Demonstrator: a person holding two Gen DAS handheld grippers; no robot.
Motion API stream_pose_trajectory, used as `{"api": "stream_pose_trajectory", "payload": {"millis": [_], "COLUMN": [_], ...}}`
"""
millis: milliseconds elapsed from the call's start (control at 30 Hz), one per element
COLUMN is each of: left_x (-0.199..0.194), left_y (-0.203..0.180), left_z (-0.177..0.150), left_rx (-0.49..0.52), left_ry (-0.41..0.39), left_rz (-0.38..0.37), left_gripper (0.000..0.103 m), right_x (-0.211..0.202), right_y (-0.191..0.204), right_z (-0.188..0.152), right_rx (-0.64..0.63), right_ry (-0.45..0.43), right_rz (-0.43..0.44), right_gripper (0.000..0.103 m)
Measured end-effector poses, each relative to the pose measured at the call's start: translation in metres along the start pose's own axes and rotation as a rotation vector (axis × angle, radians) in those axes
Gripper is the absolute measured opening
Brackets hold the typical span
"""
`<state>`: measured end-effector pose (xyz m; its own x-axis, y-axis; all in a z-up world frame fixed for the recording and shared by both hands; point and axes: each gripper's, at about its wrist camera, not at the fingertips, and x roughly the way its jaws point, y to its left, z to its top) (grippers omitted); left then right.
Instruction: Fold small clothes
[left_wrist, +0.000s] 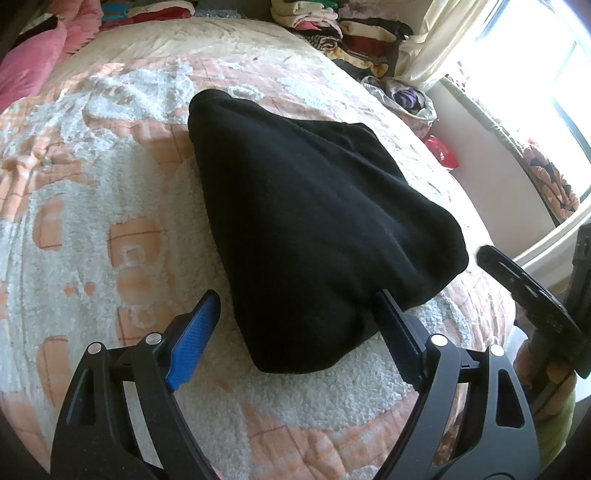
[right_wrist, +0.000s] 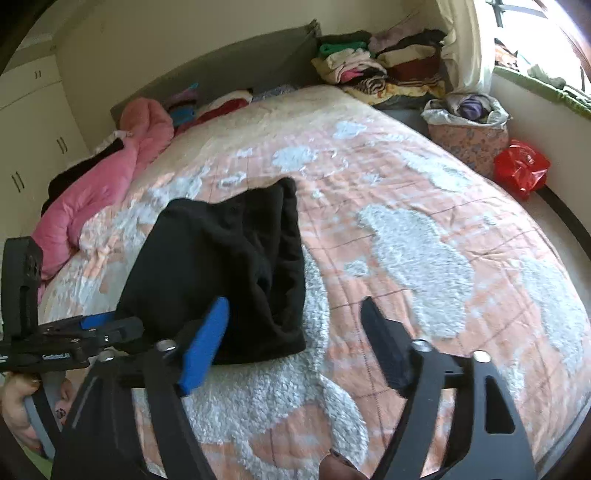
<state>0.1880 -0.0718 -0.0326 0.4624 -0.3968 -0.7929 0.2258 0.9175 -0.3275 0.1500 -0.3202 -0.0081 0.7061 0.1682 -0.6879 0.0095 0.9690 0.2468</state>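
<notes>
1. Wide bed under a peach-and-white fleecy quilted bedspread (left_wrist: 92, 229), filling both views; work surface for the fold.
2. Rolled pink padded quilt (right_wrist: 99, 184) along the far left edge; stacked folded clothes (right_wrist: 369, 70) at the far right corner by the pale curtain; both well apart from the work.
3. Black fleece garment (left_wrist: 306, 221), already doubled into a thick, roughly triangular bundle, flat on the bedspread near the near edge. Long axis from the narrow far end toward the broad near end, slightly leftward with distance in the left wrist view.
4. Left gripper (left_wrist: 295, 332), blue-padded, jaws spread wide, holding nothing; near rounded end of the garment directly between the two fingers, right finger touching or just beside the fabric edge, left finger clear of it. Pointed steeply down along the garment's long axis.
5. Right gripper (right_wrist: 291, 332), jaws likewise wide apart and empty; garment to the left of the jaws in the right wrist view, near right corner just behind the left blue finger, open bedspread between the fingers.
6. Deciding relation, as a judgement: left gripper nearer and already astride the near end; right gripper off to the garment's right side, needing a leftward shift before any grasp of that edge.
</notes>
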Motion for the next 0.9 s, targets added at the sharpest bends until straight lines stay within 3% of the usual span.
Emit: {"api": "stream_pose_trajectory", "payload": {"millis": [100, 233, 533, 900], "left_x": [-0.008, -0.021, -0.055, -0.088], "left_y": [-0.001, -0.003, -0.009, -0.008], "left_z": [-0.001, -0.004, -0.025, -0.072], "left_rx": [-0.001, 0.0, 0.012, 0.095], "left_ry": [-0.017, -0.049, -0.139, -0.216], "left_rz": [-0.003, -0.008, -0.015, 0.059], "left_gripper": [0.081, 0.09, 0.093, 0.093], "right_x": [-0.017, -0.04, -0.075, -0.094], "right_y": [0.001, 0.008, 0.025, 0.052], "right_z": [-0.002, -0.005, -0.021, -0.058], "right_rx": [-0.001, -0.01, -0.041, -0.088], "right_ry": [-0.037, -0.089, -0.164, -0.194], "right_rz": [-0.007, -0.017, -0.018, -0.043], "right_gripper": [0.091, 0.097, 0.098, 0.098]}}
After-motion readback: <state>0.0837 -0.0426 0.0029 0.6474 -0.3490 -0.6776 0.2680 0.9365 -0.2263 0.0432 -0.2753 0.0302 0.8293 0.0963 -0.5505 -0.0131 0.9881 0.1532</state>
